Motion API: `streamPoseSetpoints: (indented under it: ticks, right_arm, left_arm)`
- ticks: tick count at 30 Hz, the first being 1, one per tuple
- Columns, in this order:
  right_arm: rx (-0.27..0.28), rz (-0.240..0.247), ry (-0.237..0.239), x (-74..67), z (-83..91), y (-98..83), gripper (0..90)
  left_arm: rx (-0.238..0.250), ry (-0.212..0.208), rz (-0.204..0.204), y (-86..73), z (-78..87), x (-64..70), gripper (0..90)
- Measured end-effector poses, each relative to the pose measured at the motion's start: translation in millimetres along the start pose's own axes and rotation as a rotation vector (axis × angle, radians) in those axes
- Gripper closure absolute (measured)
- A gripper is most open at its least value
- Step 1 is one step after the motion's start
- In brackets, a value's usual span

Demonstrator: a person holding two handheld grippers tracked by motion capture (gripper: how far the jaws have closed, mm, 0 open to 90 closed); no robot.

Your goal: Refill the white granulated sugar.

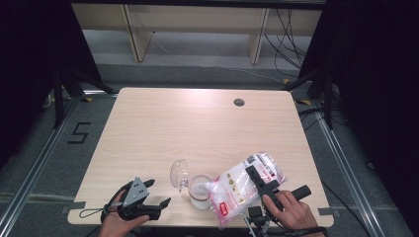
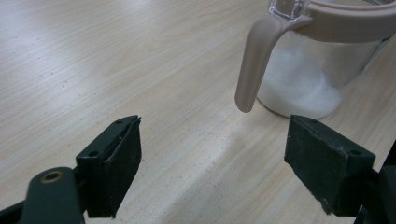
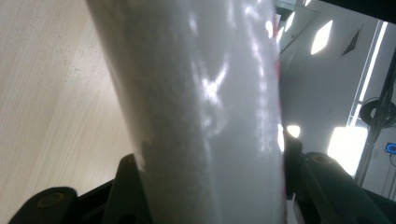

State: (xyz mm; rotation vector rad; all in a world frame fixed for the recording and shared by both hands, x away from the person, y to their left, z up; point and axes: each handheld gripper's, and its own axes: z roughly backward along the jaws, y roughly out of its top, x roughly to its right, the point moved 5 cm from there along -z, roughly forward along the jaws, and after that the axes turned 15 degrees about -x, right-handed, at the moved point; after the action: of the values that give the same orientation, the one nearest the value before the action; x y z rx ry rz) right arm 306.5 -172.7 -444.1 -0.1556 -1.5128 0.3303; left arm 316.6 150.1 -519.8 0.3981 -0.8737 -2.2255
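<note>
Where the person's forearms come in at the near edge of the table (image 1: 148,123), each hand carries a tool. The right tool (image 1: 257,180) has its jaws closed on a clear plastic bag (image 1: 244,185) of white granules with red print; the bag is tilted, its lower corner resting on the mouth of a small clear jar (image 1: 200,192). In the right gripper view the bag (image 3: 201,102) stands between the two black jaws, which press against its sides at roughly half their spread. The jar stands near the front edge of the table, just left of the bag, and holds a heap of white granules. Its clear lid (image 1: 179,174) stands open, hinged up on the jar's left side.

The left tool (image 1: 160,202) lies low over the table to the left of the jar, apart from it, jaws spread wide with nothing between them. In the left gripper view the jar (image 2: 322,70) appears beyond the right jaw, with a beige rim and a beige tab (image 2: 254,65) hanging down its side; whether the tab touches the glass cannot be told.
</note>
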Motion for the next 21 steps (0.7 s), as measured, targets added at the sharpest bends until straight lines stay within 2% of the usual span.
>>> streamPoseSetpoints:
  ticks: [1,2,3,4,5,6,7,8,9,10,11,12,13,15,16,17,21]
  right_arm:
    - [-0.001,-0.001,0.001,-0.2,-0.1,0.0,56.5]
    - [-0.007,0.017,0.005,0.0,-0.1,-0.6,56.6]
    - [-0.011,0.009,0.009,-0.9,0.0,-0.8,56.7]
    - [-0.013,0.023,0.015,0.0,0.1,-0.6,56.7]
    - [-0.012,0.021,0.013,-0.2,0.1,-0.6,56.7]
    - [-0.025,0.003,0.024,-2.2,0.9,-1.7,56.8]
    - [-0.02,0.012,0.018,-1.1,0.5,-1.3,56.8]
    - [-0.021,0.018,0.018,-1.1,0.4,-1.2,56.8]
    - [-0.022,0.01,0.016,-1.9,0.5,-1.5,56.9]
    - [-0.019,0.006,0.013,-2.0,0.2,-1.5,56.9]
    - [-0.018,-0.001,0.014,-2.8,0.0,-1.3,57.0]
    - [-0.012,0.021,0.002,-1.2,-0.5,-0.7,57.1]
    - [-0.009,0.019,0.002,-1.6,-0.8,-0.3,57.2]
    - [-0.006,0.036,0.002,-1.5,-1.3,-0.2,57.3]
    - [-0.007,0.034,0.001,-1.6,-1.3,-0.3,57.3]
    - [-0.02,0.009,0.007,-3.3,-0.6,-1.2,57.4]
    - [-0.029,0.025,0.009,-4.3,-1.0,-2.0,57.7]
  left_arm:
    - [0.001,-0.008,0.031,-0.5,-0.4,1.8,18.6]
    - [0.0,-0.004,0.016,-0.3,-0.2,0.9,18.6]
    - [0.0,0.001,-0.002,0.0,0.1,-0.1,18.6]
    - [-0.001,0.0,0.0,0.0,0.0,0.0,18.6]
    - [0.001,-0.008,0.033,-0.5,-0.5,2.0,18.6]
    - [0.0,-0.008,0.032,-0.5,-0.6,2.0,18.6]
    - [0.0,-0.007,0.03,-0.5,-0.5,1.9,18.6]
    - [0.0,-0.001,0.006,-0.1,-0.3,0.5,18.6]
    - [0.0,0.0,0.001,0.0,-0.2,0.2,18.6]
    - [0.0,-0.008,0.033,-0.6,-0.5,2.1,18.6]
    - [0.001,-0.008,0.031,-0.5,-0.5,2.0,18.6]
    - [0.0,-0.006,0.026,-0.5,-0.4,1.7,18.6]
    - [0.0,-0.007,0.029,-0.5,-0.4,1.8,18.6]
    - [0.0,0.0,0.0,0.0,0.0,0.1,18.6]
    - [0.001,0.0,-0.001,0.0,0.1,0.0,18.6]
    - [0.0,0.001,-0.002,0.0,0.1,-0.1,18.6]
    - [0.0,0.001,-0.001,0.0,0.1,0.1,18.6]
